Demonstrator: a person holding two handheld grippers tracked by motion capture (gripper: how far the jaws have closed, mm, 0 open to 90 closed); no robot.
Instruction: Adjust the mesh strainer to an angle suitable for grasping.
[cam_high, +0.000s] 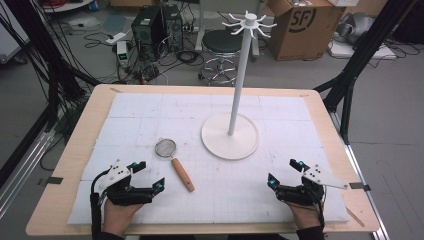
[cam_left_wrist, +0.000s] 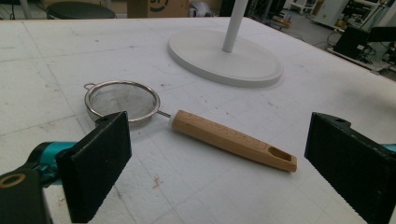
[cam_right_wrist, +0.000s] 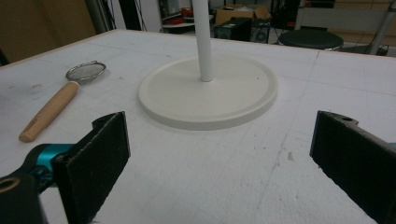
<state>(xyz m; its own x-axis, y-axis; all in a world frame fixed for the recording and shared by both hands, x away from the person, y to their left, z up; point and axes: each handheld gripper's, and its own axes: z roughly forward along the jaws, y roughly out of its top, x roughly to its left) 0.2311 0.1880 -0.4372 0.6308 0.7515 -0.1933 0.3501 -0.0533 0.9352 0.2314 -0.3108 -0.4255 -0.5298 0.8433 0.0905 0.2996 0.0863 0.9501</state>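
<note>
Both grippers rest on the surface, jaws apart and empty; the left gripper (cam_high: 148, 174) faces the wooden-handled strainer (cam_high: 174, 162), likely next grasped by its handle for the hook stand (cam_high: 235, 100).

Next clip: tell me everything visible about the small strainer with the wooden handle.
The strainer is a small sieve with a round, metal-rimmed fine-mesh bowl, a little wire loop on the rim's far side, and a thin metal neck running into a light wooden handle, which has an oblong hanging hole near its end. It lies flat on the white mat, left of the white stand's round base, handle pointing toward the person. Nothing grips it; the left gripper sits just short of it, jaws open.
</note>
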